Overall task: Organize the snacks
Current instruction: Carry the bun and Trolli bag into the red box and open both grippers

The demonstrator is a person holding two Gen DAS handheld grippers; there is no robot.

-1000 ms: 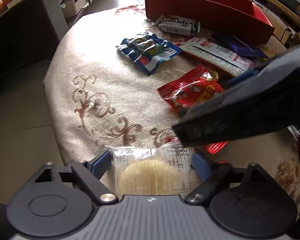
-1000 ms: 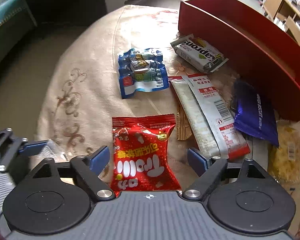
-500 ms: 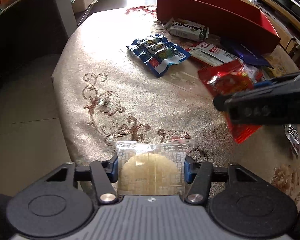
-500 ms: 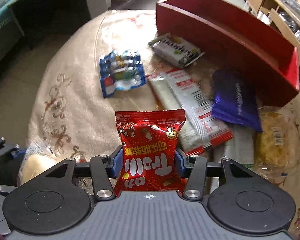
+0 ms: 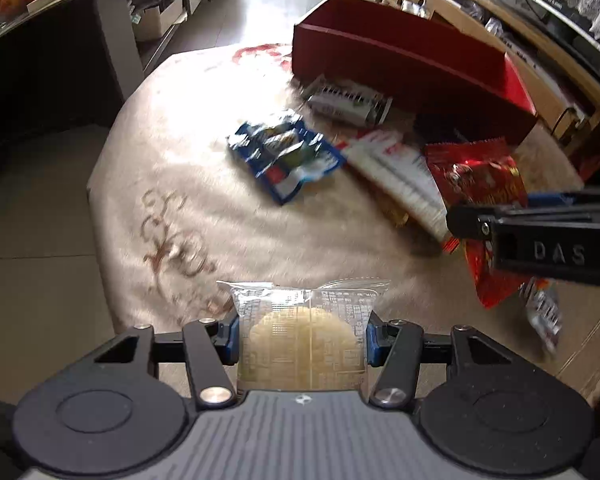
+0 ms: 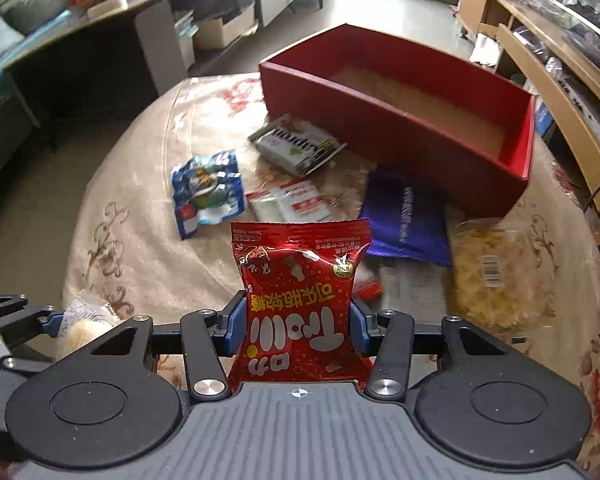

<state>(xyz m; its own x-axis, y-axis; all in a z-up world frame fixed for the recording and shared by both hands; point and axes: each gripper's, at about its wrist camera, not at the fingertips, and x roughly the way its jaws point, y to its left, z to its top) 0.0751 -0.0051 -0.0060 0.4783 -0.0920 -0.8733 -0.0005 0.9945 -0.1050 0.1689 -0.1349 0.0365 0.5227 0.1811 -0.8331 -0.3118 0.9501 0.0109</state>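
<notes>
My left gripper (image 5: 302, 338) is closing its jaws on a clear packet with a round pale cracker (image 5: 300, 316), pads pressing both sides, above the near edge of the table. My right gripper (image 6: 298, 324) is shut on a red snack packet (image 6: 300, 272) and holds it upright off the cloth. In the left wrist view the right gripper (image 5: 540, 232) comes in from the right with the red packet (image 5: 480, 176). The right wrist view has the left gripper (image 6: 32, 316) and the cracker packet (image 6: 82, 330) at lower left. A red box (image 6: 380, 128) stands open at the table's far side.
On the beige embroidered tablecloth (image 6: 140, 248) lie a blue packet (image 6: 208, 192), a grey-white packet (image 6: 296, 144), a white and red packet (image 6: 296, 204), a purple packet (image 6: 408, 220) and a yellow crisp bag (image 6: 500, 276). Dark furniture stands left, wooden shelves right.
Both grippers closed on their packets, the cracker on the left and the red packet on the right, and lifted them off the cloth. The right one moved toward the red box.
</notes>
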